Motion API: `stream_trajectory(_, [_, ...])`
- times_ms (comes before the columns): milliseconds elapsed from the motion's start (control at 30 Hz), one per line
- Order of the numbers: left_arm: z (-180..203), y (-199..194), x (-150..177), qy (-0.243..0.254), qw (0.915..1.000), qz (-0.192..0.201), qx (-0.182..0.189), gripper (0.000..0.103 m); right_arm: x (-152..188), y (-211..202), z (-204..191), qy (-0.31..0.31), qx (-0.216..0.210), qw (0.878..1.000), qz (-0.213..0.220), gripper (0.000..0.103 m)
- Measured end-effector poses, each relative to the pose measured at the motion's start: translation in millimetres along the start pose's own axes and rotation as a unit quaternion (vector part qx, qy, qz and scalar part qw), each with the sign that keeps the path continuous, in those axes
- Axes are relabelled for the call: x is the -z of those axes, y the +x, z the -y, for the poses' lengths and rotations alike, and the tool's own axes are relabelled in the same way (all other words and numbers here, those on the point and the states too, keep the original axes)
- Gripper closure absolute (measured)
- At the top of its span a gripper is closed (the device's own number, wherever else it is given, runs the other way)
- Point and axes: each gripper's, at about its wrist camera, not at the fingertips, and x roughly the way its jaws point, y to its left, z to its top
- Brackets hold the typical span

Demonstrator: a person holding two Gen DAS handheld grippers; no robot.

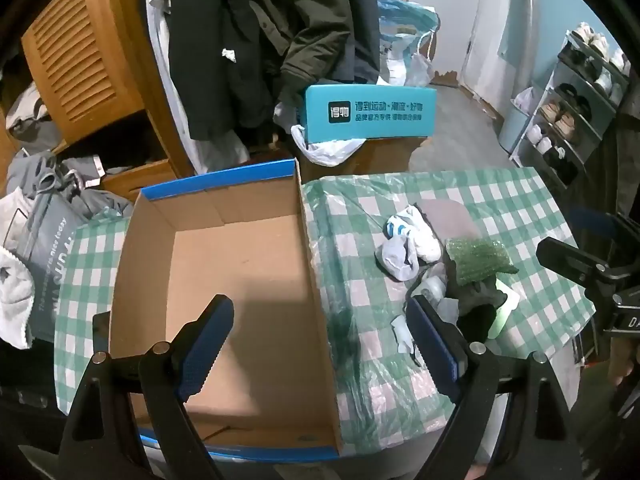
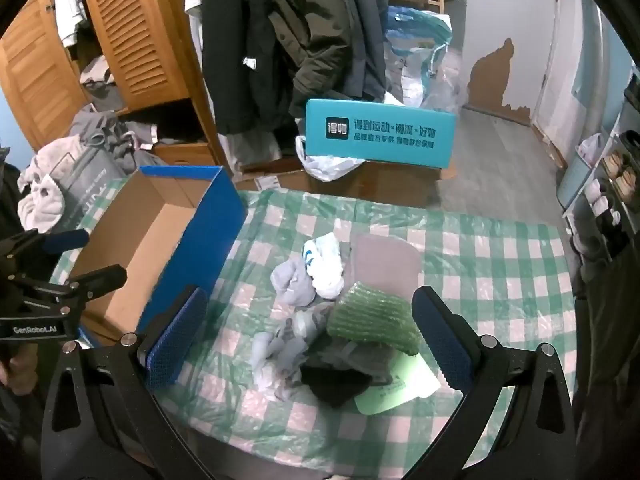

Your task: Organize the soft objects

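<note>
- Task items: a loose heap of soft articles lies on the green-and-white checked plastic tablecloth, to the right of the box.
- Heap contents: a white sock with blue markings, a pale grey sock, a green bubble-wrap pad, a black fabric piece and a light green paper card partly under the heap.
- Container: an open brown cardboard box with blue outer walls stands on the cloth, nothing visible inside.
- Left gripper: jaws wide apart, holding nothing, poised above the right wall of the box.
- Right gripper: jaws wide apart, holding nothing, with the heap seen between its blue pads.
- Background: a teal printed carton, dark hanging coats and a louvred wooden cabinet.
</note>
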Motion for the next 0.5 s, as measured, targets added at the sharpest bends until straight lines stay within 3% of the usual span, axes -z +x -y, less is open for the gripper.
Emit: stream_trajectory(500, [4.1,-2.5,0.8,0.011,0.9999,0.01,0.0,0.014,1.0,1.9,-0.2,0.0,0.001,1.0,-0.006,0.002])
